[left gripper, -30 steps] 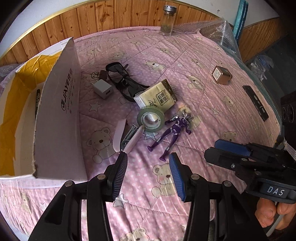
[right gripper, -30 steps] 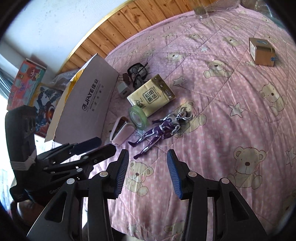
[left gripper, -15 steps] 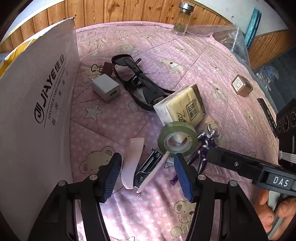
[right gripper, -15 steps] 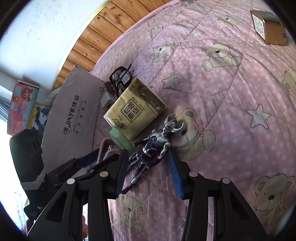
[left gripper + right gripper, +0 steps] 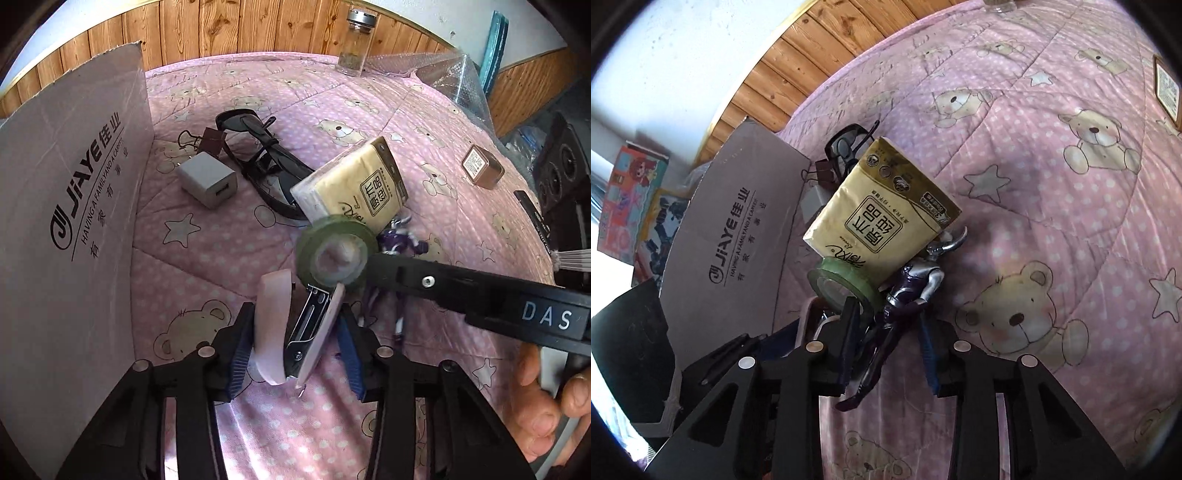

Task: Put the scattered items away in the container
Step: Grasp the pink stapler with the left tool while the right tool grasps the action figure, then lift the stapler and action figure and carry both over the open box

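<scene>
Early stage: every item visible lies on quilt, outside cardboard box [image 5: 74, 206] at left. Left gripper [image 5: 295, 345] spread, flanking pink stapler [image 5: 291, 328]. Right gripper [image 5: 892, 345] spread around purple figure [image 5: 908, 295]; contact unclear. Tape roll [image 5: 334, 254], tissue pack [image 5: 354, 184], sunglasses [image 5: 258, 155], charger [image 5: 207, 179] remain.

One stapler [image 5: 295, 332], tape roll [image 5: 334, 254], tissue pack [image 5: 354, 184], charger [image 5: 207, 180], sunglasses [image 5: 258, 155], figurine [image 5: 916, 288], jar [image 5: 355, 44].

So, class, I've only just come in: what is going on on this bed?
A person works two hand-held tongs over a pink quilt strewn with small items. The left tongs straddle a pink stapler; the right tongs straddle a purple toy figure. Whether either is gripped yet is unclear. Tape roll, tissue pack, sunglasses and charger lie beside the cardboard box.
</scene>
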The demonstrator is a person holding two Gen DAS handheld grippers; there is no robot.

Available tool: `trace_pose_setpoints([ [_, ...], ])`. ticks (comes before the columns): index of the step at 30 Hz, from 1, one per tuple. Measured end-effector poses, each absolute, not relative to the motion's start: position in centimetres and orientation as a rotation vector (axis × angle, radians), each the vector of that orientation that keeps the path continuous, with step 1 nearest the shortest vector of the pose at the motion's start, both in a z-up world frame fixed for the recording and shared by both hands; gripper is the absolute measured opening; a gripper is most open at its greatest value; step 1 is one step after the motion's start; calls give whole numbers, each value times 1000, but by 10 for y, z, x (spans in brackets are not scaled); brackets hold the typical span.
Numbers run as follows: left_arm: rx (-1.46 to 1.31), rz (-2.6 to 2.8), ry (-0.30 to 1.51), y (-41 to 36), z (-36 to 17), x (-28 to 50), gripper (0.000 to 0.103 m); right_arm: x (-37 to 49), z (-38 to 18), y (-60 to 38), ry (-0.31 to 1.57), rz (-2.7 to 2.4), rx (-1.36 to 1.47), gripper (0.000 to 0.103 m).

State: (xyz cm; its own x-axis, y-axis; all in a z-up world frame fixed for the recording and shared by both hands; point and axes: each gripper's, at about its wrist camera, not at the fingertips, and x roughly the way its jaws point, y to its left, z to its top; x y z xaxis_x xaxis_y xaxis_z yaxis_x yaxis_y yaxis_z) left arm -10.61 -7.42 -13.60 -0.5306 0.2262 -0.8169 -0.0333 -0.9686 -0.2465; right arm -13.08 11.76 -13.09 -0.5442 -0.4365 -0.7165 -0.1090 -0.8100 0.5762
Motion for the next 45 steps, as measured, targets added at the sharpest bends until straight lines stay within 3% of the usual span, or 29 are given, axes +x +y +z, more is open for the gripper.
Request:
trace_pose_setpoints([
  [3, -1426, 2606, -341, -75, -138, -104, 42, -135, -131, 122, -922, -2453, 1372, 24],
  [6, -1420, 2601, -382, -77, -137, -109, 42, -132, -125, 129, -938, -2466, 1348, 22],
  [23, -1362, 2637, -437, -77, -101, -82, 41, -83, -93, 143, -892, -2552, 1300, 22],
  [31, -1347, 2640, -481, -76, -89, -60, 41, -57, -105, 160, -1015, -2543, 1365, 25],
  [33, -1332, 2644, -472, -73, -85, -55, 41, -50, -103, 161, -993, -2579, 1368, 12],
  [36, -1316, 2647, -461, -68, -79, -48, 41, -42, -102, 159, -957, -2584, 1373, 10],
  [40, -1314, 2652, -451, -64, -76, -39, 41, -39, -109, 153, -930, -2535, 1408, 14],
  [41, -1314, 2653, -449, -63, -75, -37, 41, -40, -111, 150, -915, -2547, 1418, 26],
  [42, -1315, 2653, -451, -63, -75, -35, 41, -41, -112, 149, -903, -2569, 1412, 32],
  [45, -1322, 2650, -462, -64, -74, -28, 41, -50, -110, 140, -823, -2628, 1408, 32],
])
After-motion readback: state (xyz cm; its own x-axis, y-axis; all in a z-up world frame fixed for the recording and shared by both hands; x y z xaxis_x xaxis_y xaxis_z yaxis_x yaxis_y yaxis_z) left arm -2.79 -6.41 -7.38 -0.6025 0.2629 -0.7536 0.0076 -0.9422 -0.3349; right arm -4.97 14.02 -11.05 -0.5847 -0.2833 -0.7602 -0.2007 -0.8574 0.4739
